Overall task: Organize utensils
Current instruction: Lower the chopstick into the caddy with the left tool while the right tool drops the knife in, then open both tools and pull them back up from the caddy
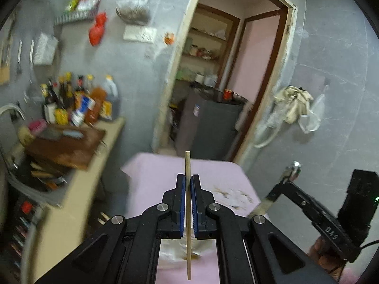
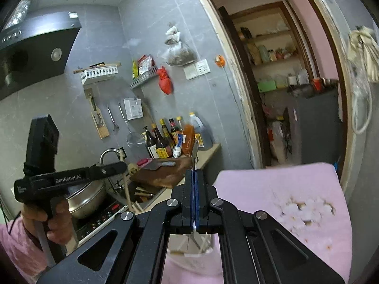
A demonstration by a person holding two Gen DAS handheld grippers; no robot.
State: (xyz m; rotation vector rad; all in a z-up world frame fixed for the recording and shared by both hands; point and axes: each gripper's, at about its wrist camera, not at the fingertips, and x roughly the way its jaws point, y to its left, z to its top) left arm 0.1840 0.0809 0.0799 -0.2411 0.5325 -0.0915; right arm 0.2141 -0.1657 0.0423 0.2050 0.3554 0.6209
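Grey-tiled kitchen wall fills the far left of both views, with an open doorway to its right leading to shelves and a dark cabinet. A black range hood hangs at upper left in the right wrist view. Pink cloth-covered table lies in the near centre and right, its right part marked with brownish stains. Beige counter runs along the left, carrying a wooden cutting board with a cleaver on it and, farther back, a cluster of sauce bottles. A steel pot sits on a black cooktop near the left edge.

Left gripper: blue-padded fingers pressed together, pinching a single wooden chopstick that stands upright, extending above and below the pads over the pink table. A hand with a pink sleeve grasps its handle in the right wrist view.

Right gripper: fingers pressed together, pinching a thin metal utensil whose flat, shiny upper end rises above the fingertips; its exact type cannot be told. Below the fingers a clear container holding thin sticks rests on the table, blurred.
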